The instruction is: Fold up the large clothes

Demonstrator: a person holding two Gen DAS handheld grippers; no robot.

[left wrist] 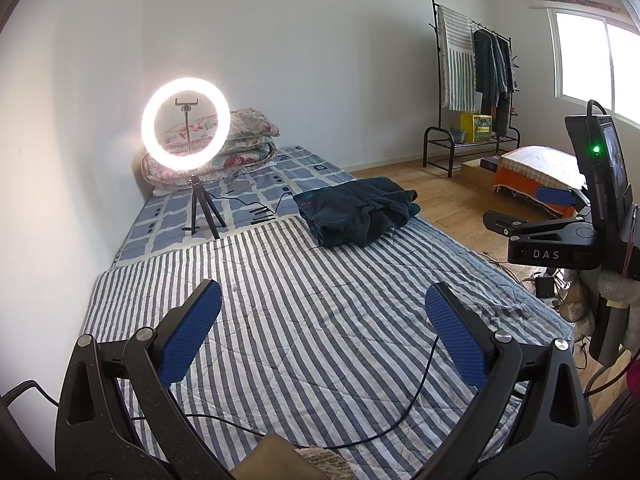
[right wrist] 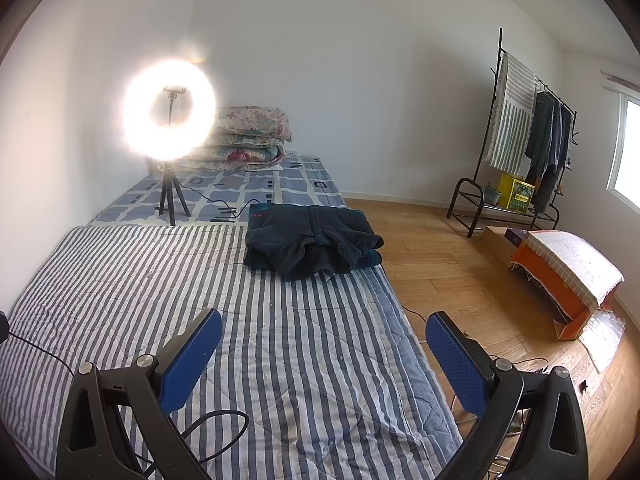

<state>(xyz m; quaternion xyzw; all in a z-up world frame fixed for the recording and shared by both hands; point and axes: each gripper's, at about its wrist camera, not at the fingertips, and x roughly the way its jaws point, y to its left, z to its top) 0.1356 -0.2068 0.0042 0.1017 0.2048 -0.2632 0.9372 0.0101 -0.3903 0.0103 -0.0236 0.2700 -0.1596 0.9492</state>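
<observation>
Here, both tongs (left wrist: 322,300) (right wrist: 323,332) gape wide above striped quilt (left wrist: 320,320), fleecy dark garment (right wrist: 308,240) lying rumpled.

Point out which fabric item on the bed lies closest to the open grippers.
The crumpled dark navy fleece garment, on the striped quilt; the folded floral quilts sit farther back by the wall.
</observation>
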